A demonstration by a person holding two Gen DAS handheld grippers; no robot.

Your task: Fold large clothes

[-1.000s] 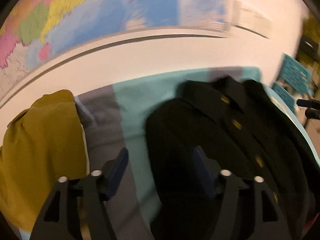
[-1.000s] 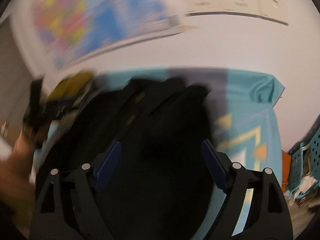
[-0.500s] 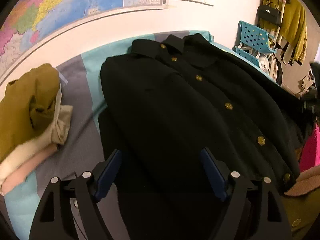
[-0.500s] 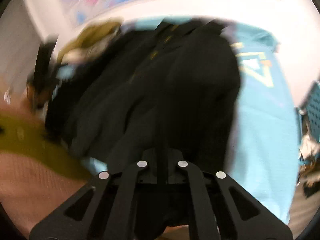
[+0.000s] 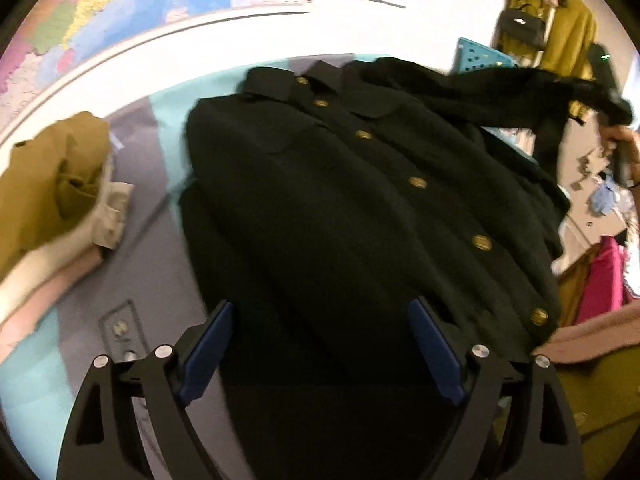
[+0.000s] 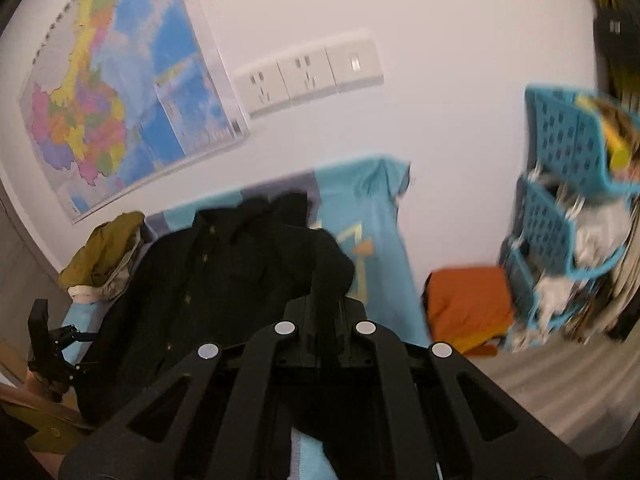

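Fold barely begun: black coat [image 5: 340, 200] lies buttoned and face-up on the bed [image 5: 160, 264], body unfolded; right gripper [image 6: 326, 312] is clamped on its sleeve [image 5: 500, 96], lifted off the bed, while left gripper [image 5: 320, 344], jaws apart, holding nothing, hovers over the hem; both sleeves and body fold remain.

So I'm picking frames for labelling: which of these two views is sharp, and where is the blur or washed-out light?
Left wrist: black coat and its gold buttons fairly sharp, the white wall overexposed, edges bent by fisheye. Right wrist: map and sockets readable, but the blue baskets at right smear with motion blur; the coat is a dark mass with little detail.
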